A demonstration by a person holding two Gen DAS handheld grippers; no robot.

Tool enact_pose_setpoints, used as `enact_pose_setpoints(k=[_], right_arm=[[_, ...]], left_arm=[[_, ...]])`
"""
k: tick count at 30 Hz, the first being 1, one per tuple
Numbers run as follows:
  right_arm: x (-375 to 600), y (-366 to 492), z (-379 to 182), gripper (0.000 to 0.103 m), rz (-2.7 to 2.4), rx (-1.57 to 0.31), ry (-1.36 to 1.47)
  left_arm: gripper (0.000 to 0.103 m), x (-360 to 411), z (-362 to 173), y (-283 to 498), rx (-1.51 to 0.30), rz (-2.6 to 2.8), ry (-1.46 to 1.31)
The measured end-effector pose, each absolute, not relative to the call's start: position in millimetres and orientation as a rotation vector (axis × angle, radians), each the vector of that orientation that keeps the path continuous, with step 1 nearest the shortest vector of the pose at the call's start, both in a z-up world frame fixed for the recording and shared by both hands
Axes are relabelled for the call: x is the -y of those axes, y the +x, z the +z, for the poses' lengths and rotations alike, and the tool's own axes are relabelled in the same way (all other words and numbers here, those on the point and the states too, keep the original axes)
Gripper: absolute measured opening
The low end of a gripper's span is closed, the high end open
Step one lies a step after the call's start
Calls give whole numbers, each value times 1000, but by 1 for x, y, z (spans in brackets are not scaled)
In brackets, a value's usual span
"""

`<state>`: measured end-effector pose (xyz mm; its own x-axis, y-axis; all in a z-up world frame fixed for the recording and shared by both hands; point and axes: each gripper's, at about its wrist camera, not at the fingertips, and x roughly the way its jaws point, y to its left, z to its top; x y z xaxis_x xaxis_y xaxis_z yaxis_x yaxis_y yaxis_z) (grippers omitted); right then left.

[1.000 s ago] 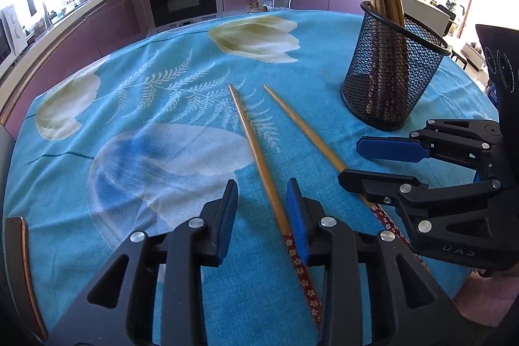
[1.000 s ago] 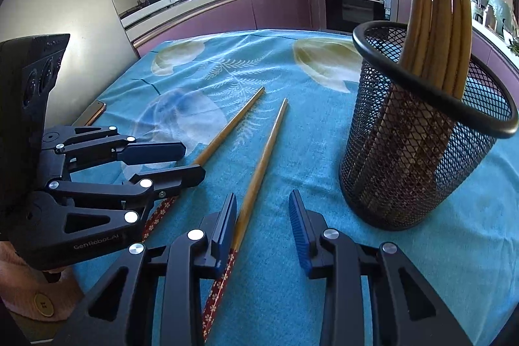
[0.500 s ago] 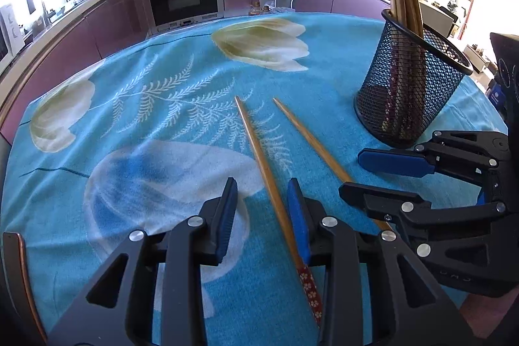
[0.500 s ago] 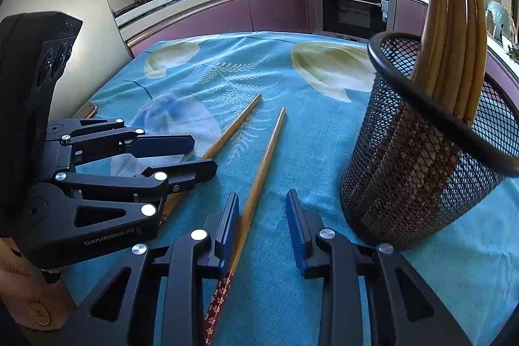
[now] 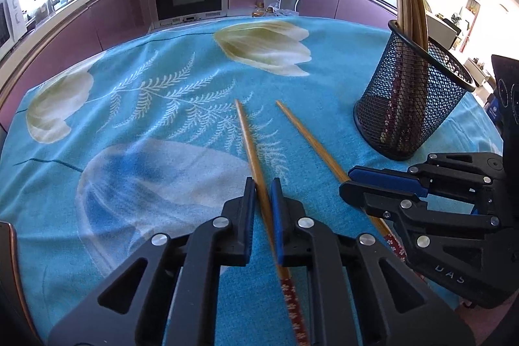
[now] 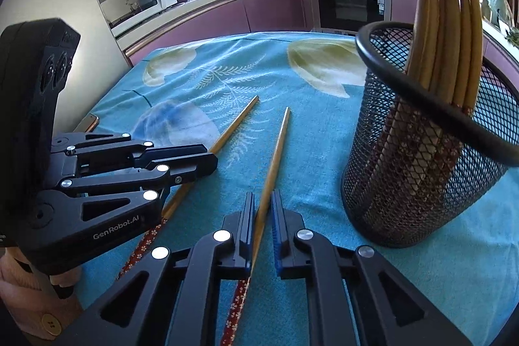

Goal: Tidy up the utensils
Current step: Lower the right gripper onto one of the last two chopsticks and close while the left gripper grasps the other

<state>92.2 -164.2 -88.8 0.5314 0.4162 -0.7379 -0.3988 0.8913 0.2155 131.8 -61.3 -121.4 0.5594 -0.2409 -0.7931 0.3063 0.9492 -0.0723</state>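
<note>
On left tool [image 6: 207,156] body: "GenRobot.AI"; both tools, right tool [image 6: 260,203] too, narrow around chopsticks [image 5: 251,148].

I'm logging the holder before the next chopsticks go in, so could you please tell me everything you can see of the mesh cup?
The mesh cup is a round holder of black wire mesh, metal by its look, with a solid rim on top and a solid ring at its base. It stands upright on the blue floral tablecloth, right of the two loose chopsticks. Several tan chopsticks stand inside, patterned red ends down, leaning on the rim. Neither hand-held gripper touches it.
</note>
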Motion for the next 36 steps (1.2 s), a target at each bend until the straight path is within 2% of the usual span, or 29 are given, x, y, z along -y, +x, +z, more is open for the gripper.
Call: enact_pose_setpoints(k=[19,28,36], right_arm=[[161,83,-86,5,542,-898,41],[157,85,-90,7,524,-894,15],[164,85,-88,6,534,-889,50]], left_arm=[[8,62,-121,118,-930,-326,79],[12,69,-123,120,-922,-324,128],[8,68,-121,119,-918,-323,110]])
